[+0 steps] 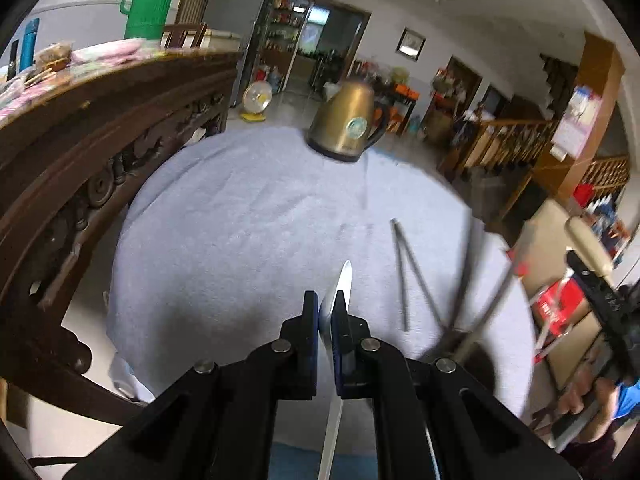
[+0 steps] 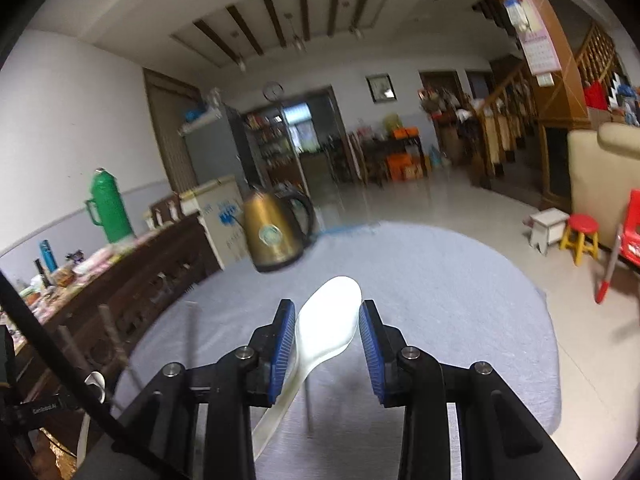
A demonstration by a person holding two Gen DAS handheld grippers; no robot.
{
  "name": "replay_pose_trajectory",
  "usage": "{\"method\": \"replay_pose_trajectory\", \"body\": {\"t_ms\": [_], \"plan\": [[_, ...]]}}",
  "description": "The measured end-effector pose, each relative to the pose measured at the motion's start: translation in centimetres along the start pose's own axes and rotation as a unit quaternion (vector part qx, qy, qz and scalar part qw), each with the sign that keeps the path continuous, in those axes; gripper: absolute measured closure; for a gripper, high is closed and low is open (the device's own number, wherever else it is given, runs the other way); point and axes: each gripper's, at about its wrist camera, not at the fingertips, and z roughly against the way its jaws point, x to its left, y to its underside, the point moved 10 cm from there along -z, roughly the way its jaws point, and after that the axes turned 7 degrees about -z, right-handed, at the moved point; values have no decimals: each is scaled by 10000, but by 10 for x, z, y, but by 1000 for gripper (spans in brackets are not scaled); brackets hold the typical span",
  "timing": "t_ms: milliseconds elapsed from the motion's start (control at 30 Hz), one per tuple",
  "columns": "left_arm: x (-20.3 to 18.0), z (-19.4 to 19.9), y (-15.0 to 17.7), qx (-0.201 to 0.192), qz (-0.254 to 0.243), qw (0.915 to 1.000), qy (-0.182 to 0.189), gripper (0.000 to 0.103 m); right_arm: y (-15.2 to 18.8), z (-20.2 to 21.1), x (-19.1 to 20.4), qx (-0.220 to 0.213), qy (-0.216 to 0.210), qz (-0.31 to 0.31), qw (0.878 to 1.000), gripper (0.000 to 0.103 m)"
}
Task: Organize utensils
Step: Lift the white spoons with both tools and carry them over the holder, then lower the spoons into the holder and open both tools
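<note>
A round table [image 1: 240, 220] is covered with a soft, pale blue-grey cloth [image 2: 460, 300]. A shiny gold kettle [image 1: 346, 120] with a dark handle stands on the cloth at the far edge of the table. Two thin grey chopsticks [image 1: 404, 276] lie on the cloth toward the right side. Their far ends touch and their near ends spread apart. The rest of the cloth is bare.

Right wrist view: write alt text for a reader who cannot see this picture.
A right gripper with blue-padded fingers holds a white plastic spoon, bowl forward, above a round table covered in a pale blue cloth. A brass-coloured electric kettle stands at the table's far edge, with a cluttered living room behind.
</note>
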Motion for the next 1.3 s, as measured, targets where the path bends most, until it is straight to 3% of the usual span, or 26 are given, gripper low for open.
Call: {"method": "replay_pose_trajectory", "body": {"t_ms": [300, 433, 667, 900, 1300], "plan": [[-58, 50, -31, -1123, -186, 9918, 582, 97, 7, 23, 72, -939, -286, 633, 9932, 67], [-77, 53, -33, -1353, -421, 9871, 748, 97, 23, 18, 88, -1117, -236, 943, 9890, 67], [-81, 45, -39, -1581, -195, 9794, 1243, 97, 39, 5, 91, -1107, -237, 987, 9887, 67], [-76, 62, -45, -2307, 319, 9548, 1845, 97, 48, 4, 95, -1282, -259, 1308, 9827, 67], [-82, 57, -40, -2227, 271, 9577, 1803, 97, 81, 2, 106, -1264, -400, 1894, 9729, 67]]}}
